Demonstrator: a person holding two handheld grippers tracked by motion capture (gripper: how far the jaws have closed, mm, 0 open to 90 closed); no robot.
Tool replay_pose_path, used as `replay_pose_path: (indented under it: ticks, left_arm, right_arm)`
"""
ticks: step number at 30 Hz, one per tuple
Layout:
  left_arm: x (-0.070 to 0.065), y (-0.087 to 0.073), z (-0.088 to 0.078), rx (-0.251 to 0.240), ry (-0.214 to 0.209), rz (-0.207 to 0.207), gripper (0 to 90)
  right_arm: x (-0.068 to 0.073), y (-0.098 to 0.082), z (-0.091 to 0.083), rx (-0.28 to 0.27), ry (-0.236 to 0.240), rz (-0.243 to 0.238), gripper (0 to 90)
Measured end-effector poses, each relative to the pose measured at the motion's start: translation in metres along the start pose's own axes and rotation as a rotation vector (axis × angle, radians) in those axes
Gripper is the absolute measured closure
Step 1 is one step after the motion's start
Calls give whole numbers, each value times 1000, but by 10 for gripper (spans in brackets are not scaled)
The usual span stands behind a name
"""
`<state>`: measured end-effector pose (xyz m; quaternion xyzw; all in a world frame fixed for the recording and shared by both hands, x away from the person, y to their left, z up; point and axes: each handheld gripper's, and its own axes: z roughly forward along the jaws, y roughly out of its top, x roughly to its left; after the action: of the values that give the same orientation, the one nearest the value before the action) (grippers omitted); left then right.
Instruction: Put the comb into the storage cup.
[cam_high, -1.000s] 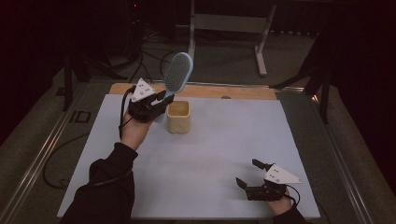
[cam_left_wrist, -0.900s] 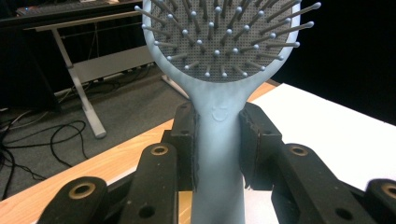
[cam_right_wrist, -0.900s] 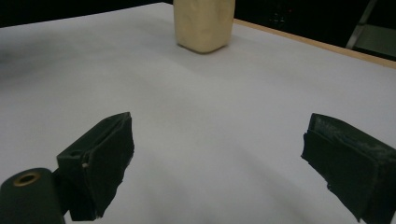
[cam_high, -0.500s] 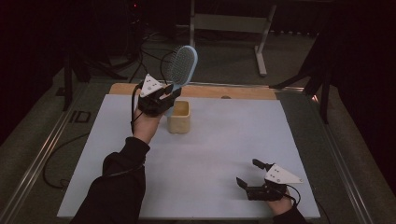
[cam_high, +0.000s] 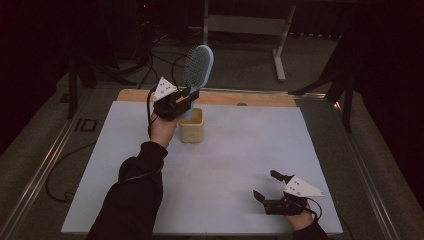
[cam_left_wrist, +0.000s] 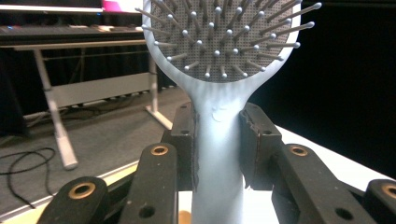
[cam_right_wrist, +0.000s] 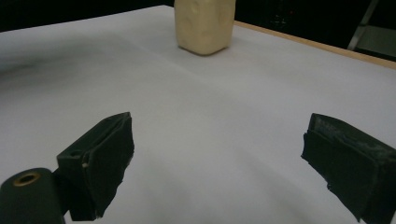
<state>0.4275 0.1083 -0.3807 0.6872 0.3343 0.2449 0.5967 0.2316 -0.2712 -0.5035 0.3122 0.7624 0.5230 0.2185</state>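
- My left gripper (cam_high: 186, 100) is clamped on the pale blue hairbrush (cam_high: 197, 67), both pads pressed flat against the sides of its handle.
- In the left gripper view the handle rises straight up between my two black jaws, and the hairbrush (cam_left_wrist: 223, 56) spreads into its round bristled head just past the fingertips (cam_left_wrist: 254, 133), bristles facing the camera.
- From the high view the brush stands nearly upright, its head tilted a little to the right and towards the far side, above the gripper.
- The lower end of the handle points down at the cream cup (cam_high: 192, 125), which stands on the white table cover (cam_high: 225, 160) just right of my left hand (cam_high: 162, 131); I cannot tell whether the handle's tip is inside the cup's mouth or just over it.
- All of this sits at the far left part of the table, near the wooden strip along the far edge.
- My right gripper (cam_high: 267, 187) rests low over the cover at the near right corner, well apart from the brush and cup.
- Its jaws stand wide with nothing between them; in the right gripper view the cup (cam_right_wrist: 204, 23) shows far ahead, between the two pads (cam_right_wrist: 107, 154).
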Motion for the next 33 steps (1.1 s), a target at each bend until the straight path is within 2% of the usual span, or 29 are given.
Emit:
replay_pose_path:
  ticks: [1,2,4,6,13,15,20,26,30,33]
  left_arm:
    - [2,-1,2,-5,-10,-9,701]
    - [2,-3,3,-5,5,-2,701]
    - [6,-6,6,-12,-8,-15,701]
    - [8,-9,10,-12,-2,-21,701]
    - [12,-19,17,-32,-7,-30,701]
    - [13,-21,19,-32,6,-17,701]
    - [16,-26,23,-44,3,-33,701]
    - [18,-32,28,-34,15,-22,701]
    - [19,-37,32,-33,5,-23,701]
    - [18,-40,34,-18,24,-10,700]
  right_arm:
    - [0,0,0,0,0,0,87]
    - [0,0,0,0,1,0,87]
    - [1,0,0,0,2,-2,87]
    - [1,0,1,1,4,-2,87]
    - [1,0,1,2,5,6,87]
    - [1,0,1,1,5,5,87]
    - [1,0,1,1,6,6,87]
    - [1,0,1,1,7,3,87]
    - [1,0,0,0,7,3,87]
    - [0,0,0,-1,8,2,87]
